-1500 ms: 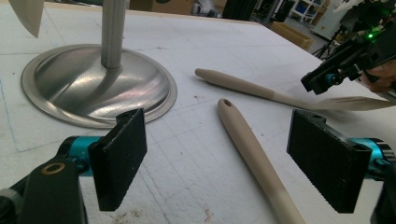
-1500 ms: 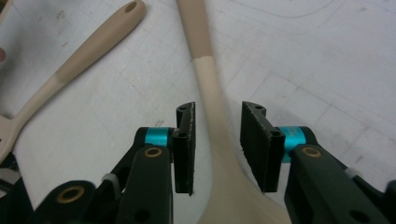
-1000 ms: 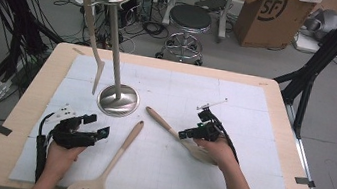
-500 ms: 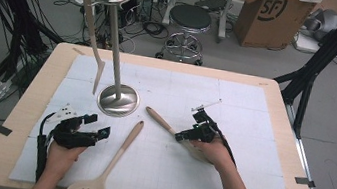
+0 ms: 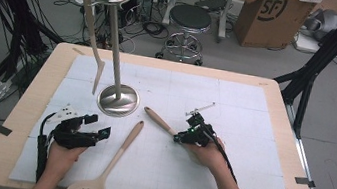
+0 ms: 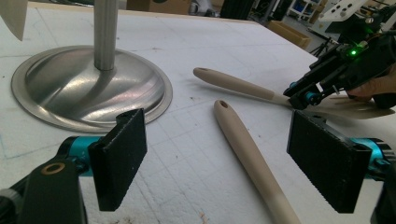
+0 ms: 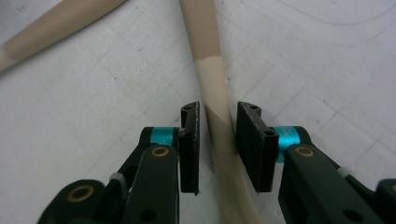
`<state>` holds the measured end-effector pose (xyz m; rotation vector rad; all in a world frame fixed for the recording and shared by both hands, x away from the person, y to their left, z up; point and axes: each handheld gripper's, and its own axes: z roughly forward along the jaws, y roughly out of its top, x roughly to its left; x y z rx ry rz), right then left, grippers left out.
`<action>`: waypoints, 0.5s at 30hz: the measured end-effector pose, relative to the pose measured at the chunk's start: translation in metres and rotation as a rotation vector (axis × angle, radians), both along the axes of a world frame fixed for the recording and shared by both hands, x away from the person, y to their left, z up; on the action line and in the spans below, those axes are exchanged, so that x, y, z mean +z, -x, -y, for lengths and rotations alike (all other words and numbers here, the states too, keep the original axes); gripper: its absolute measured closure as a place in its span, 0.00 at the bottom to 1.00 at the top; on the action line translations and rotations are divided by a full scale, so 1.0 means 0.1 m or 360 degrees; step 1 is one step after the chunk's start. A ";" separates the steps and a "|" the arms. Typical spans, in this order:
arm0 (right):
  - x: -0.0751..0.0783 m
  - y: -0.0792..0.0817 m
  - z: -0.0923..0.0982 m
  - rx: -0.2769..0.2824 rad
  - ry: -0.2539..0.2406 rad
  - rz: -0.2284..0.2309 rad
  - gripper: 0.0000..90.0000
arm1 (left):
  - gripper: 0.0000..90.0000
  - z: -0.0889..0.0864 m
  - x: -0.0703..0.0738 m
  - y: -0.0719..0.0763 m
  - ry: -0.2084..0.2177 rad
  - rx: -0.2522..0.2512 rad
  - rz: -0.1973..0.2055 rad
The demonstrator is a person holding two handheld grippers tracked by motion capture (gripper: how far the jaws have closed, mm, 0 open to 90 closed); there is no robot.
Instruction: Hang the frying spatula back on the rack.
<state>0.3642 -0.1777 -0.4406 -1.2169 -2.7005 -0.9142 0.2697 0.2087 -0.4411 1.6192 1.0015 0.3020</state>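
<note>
We see right fingers [image 7: 217, 149] closing astride the spatula [image 7: 212, 93], not yet clamped; its handle runs toward 10 o'clock. Left fingers [image 6: 224, 161] apart, idle.

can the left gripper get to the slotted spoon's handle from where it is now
Probably yes. The left gripper is open, and the spoon handle lies flat between and just ahead of its jaws, with bare mat around it. The stand base sits off to one side.

beige spatula [image 5: 160, 122] | flat on white mat | beside stand base
</note>
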 end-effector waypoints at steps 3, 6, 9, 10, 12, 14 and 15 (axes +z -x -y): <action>-0.01 0.01 -0.04 0.0004 0.0029 0.0065 0.80 | 0.23 0.01 0.00 0.00 -0.0007 -0.0002 -0.0001; -0.02 0.02 -0.06 0.0004 0.0033 0.0106 0.80 | 0.23 0.01 0.00 0.00 -0.0013 -0.0001 -0.0004; -0.03 0.04 -0.07 -0.0001 0.0018 0.0149 0.80 | 0.23 0.03 -0.01 0.00 -0.0013 -0.0004 -0.0004; -0.04 0.05 -0.07 -0.0009 0.0006 0.0163 0.80 | 0.23 0.03 -0.01 0.00 -0.0017 -0.0005 -0.0004; -0.06 0.06 -0.07 -0.0024 -0.0013 0.0195 0.82 | 0.23 0.03 -0.01 0.00 -0.0015 -0.0006 -0.0005; -0.07 0.06 -0.06 -0.0019 -0.0022 0.0204 0.83 | 0.23 0.04 -0.01 -0.01 -0.0019 -0.0006 -0.0006; -0.07 0.05 -0.06 -0.0017 -0.0018 0.0201 0.83 | 0.23 0.04 -0.01 -0.01 -0.0018 -0.0004 -0.0007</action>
